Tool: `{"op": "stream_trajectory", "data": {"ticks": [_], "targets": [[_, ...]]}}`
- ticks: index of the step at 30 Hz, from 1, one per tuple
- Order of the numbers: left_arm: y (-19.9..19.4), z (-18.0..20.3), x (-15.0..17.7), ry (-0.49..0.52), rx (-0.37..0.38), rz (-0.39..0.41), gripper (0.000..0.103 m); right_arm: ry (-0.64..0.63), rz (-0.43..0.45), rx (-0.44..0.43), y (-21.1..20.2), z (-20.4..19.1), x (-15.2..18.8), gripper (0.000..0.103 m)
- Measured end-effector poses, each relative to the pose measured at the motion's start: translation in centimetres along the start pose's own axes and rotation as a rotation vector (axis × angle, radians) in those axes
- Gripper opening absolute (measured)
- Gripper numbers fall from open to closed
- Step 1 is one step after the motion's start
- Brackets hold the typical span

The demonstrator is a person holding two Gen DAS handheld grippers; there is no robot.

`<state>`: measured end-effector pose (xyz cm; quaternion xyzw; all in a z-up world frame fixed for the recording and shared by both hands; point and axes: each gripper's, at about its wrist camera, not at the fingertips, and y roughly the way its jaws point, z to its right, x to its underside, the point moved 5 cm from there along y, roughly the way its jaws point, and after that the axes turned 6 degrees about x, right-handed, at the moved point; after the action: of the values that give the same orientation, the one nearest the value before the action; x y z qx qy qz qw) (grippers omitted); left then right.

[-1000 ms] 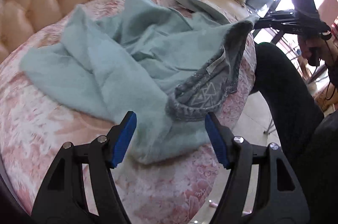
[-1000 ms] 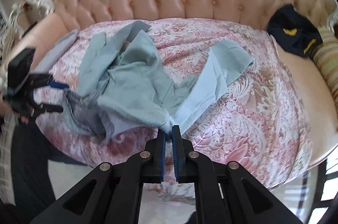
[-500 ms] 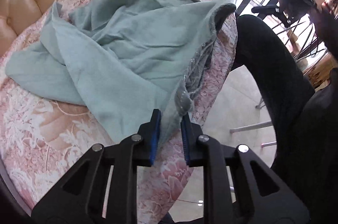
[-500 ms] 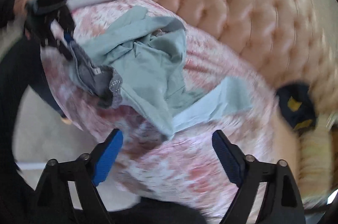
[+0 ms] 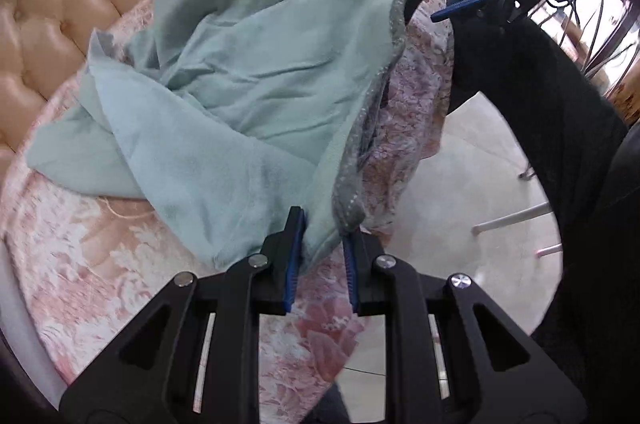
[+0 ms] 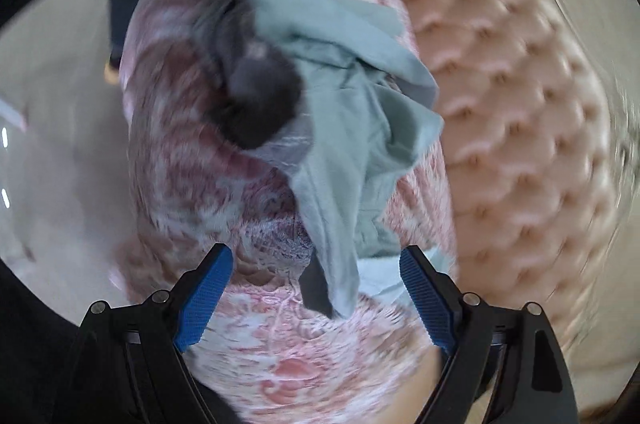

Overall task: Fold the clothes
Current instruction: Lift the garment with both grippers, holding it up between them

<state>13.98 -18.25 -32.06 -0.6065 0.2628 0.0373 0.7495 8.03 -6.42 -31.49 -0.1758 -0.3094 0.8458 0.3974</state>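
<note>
So in the left wrist view my left gripper (image 5: 320, 244) sits bottom centre, jaws pinched on the near edge of the pale green garment (image 5: 260, 75), right where the grey trim (image 5: 348, 199) runs down. From there the garment stretches up and away toward the upper middle of the frame, crumpled across the pink floral cover (image 5: 120, 264), so its long axis runs lower centre to upper right. A second ago those jaws were wide apart short of the cloth; now they're closed on it.

Over in the right wrist view (blurry, fair warning) my right gripper (image 6: 316, 288) has its jaws spread wide, with a loose tail of the garment (image 6: 332, 256) hanging down between them, pads not touching it. A second back it was clamped on that bit; it's since let go. So the right one's nearest the next corner, I reckon.
</note>
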Motion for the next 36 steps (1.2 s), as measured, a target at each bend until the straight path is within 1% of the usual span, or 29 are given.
{"op": "stream_trajectory", "data": {"ticks": [3, 5, 7, 8, 9, 10, 11, 12, 13, 14, 15, 16, 17, 18, 20, 21, 22, 23, 25, 28, 31, 33, 36], "targets": [[0.1, 0.8, 0.1, 0.074, -0.085, -0.005, 0.022, -0.127, 0.02, 0.073, 0.6, -1.4, 0.2, 0.086], [0.2, 1.7, 0.3, 0.158, -0.151, -0.008, 0.022, -0.182, 0.047, 0.111, 0.7, -1.9, 0.3, 0.085], [0.3, 2.4, 0.4, 0.214, -0.171, -0.014, 0.022, -0.201, 0.058, 0.104, 0.8, -2.1, 0.3, 0.079], [0.4, 2.6, 0.6, 0.242, -0.187, -0.017, 0.022, -0.209, 0.062, 0.096, 0.9, -2.2, 0.3, 0.072], [0.6, 2.7, 0.7, 0.272, -0.205, -0.021, 0.022, -0.215, 0.065, 0.089, 0.9, -2.2, 0.3, 0.06], [0.8, 2.8, 0.8, 0.303, -0.224, -0.024, 0.022, -0.217, 0.068, 0.09, 0.9, -2.0, 0.2, 0.052], [0.9, 2.9, 0.9, 0.328, -0.239, -0.029, 0.022, -0.217, 0.07, 0.096, 0.9, -1.8, 0.1, 0.04], [1.1, 3.0, 0.9, 0.348, -0.25, -0.035, 0.022, -0.215, 0.073, 0.101, 0.9, -1.5, -0.1, 0.031], [1.3, 3.1, 0.9, 0.375, -0.268, -0.04, 0.022, -0.206, 0.074, 0.104, 0.9, -1.3, -0.2, 0.028], [1.6, 3.3, 1.0, 0.409, -0.294, -0.046, 0.022, -0.192, 0.076, 0.111, 1.0, -0.8, -0.3, 0.02], [1.8, 3.5, 1.0, 0.446, -0.32, -0.052, 0.022, -0.189, 0.074, 0.117, 1.0, -0.7, -0.3, 0.016], [2.0, 3.8, 1.0, 0.495, -0.355, -0.059, 0.022, -0.193, 0.073, 0.126, 0.9, -0.6, -0.4, 0.015], [2.3, 4.2, 1.2, 0.548, -0.389, -0.069, 0.022, -0.205, 0.072, 0.137, 1.0, -0.6, -0.3, 0.008], [2.5, 4.5, 1.3, 0.595, -0.416, -0.081, 0.022, -0.216, 0.073, 0.147, 0.8, -0.8, -0.3, 0.004], [3.1, 5.3, 1.7, 0.678, -0.456, -0.099, 0.022, -0.24, 0.089, 0.177, 0.1, -1.1, -0.5, 0.003], [3.2, 5.4, 1.8, 0.694, -0.473, -0.109, 0.022, -0.245, 0.097, 0.189, -0.4, -1.2, -0.5, 0.003], [3.1, 5.3, 1.8, 0.693, -0.493, -0.124, 0.021, -0.25, 0.106, 0.201, -0.8, -1.2, -0.6, 0.003], [3.1, 5.1, 1.7, 0.692, -0.513, -0.139, 0.009, -0.252, 0.114, 0.21, -1.2, -1.2, -0.6, 0.002], [2.8, 4.9, 1.6, 0.683, -0.546, -0.153, 0.009, -0.236, 0.12, 0.215, -1.8, -1.0, -0.7, 0.002], [-0.1, 5.0, 0.4, 0.618, -0.574, -0.097, 0.009, -0.153, 0.134, 0.24, -3.4, 0.1, -0.9, 0.002], [-4.6, 4.5, -1.6, 0.504, -0.586, -0.01, 0.009, 0.066, 0.157, 0.286, -5.9, 3.9, -1.1, 0.002], [-7.9, 3.7, -3.2, 0.407, -0.565, 0.056, 0.009, 0.229, 0.176, 0.304, -7.6, 6.8, -1.2, 0.002], [-13.6, 2.3, -5.5, 0.28, -0.528, 0.164, 0.009, 0.549, 0.23, 0.135, -9.7, 11.5, -0.8, 0.002]]}}
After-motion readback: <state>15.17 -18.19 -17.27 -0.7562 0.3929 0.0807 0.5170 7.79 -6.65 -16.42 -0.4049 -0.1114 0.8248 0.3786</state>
